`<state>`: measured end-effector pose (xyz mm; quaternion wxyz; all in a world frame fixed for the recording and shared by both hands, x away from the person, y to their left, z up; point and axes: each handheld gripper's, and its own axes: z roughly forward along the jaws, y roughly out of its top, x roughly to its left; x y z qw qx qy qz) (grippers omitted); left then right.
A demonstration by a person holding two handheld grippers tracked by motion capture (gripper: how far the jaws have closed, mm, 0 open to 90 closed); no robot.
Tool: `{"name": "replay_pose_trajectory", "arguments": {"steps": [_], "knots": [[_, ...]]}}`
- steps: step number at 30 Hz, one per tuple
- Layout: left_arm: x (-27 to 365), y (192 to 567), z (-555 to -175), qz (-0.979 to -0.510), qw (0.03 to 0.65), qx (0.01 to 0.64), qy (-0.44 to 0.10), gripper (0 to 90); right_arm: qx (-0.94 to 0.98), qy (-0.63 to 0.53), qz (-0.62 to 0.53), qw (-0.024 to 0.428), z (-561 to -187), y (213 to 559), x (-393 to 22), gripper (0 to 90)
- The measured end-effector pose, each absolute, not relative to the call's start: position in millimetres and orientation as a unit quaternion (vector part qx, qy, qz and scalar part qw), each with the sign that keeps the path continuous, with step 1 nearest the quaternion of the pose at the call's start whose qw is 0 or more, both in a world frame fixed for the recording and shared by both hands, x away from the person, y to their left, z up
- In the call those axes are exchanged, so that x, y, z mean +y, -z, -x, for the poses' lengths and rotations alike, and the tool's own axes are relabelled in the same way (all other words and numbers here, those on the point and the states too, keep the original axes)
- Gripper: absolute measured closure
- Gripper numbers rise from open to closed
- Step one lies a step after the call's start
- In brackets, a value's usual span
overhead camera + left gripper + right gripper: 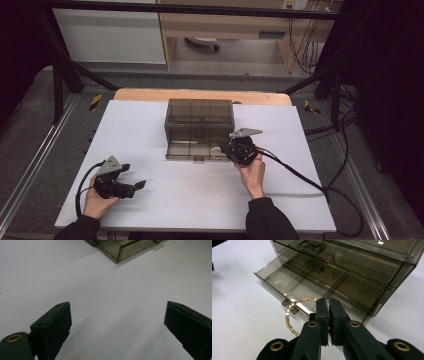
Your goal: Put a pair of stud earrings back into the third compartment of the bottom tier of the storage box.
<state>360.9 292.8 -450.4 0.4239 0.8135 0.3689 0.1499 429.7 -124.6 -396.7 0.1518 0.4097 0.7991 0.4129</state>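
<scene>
In the right gripper view the bracelet [291,312] runs behind the closed pads of the right gripper [328,315], its pinched stretch hidden. The drawer box [352,272] is cut off beyond the bracelet, at the top edge.

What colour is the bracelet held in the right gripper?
Gold, made of small shiny beads; the bracelet shows best in the right gripper view, hanging from the right gripper.

We see a white tabletop [150,200] inside a black frame [200,9], grey floor [250,70] around it, and a wooden desk [225,25] beyond the far edge.
</scene>
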Motion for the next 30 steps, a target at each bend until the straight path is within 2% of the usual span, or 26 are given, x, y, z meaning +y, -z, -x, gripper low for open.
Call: {"name": "replay_pose_trajectory", "arguments": {"steps": [30], "knots": [[292.4, 451.3, -361.4, -0.814, 0.423, 0.371, -0.148, 7.5, 0.795, -0.381, -0.441, 0.166, -467.4, 421.0, -120.7, 87.2]]}}
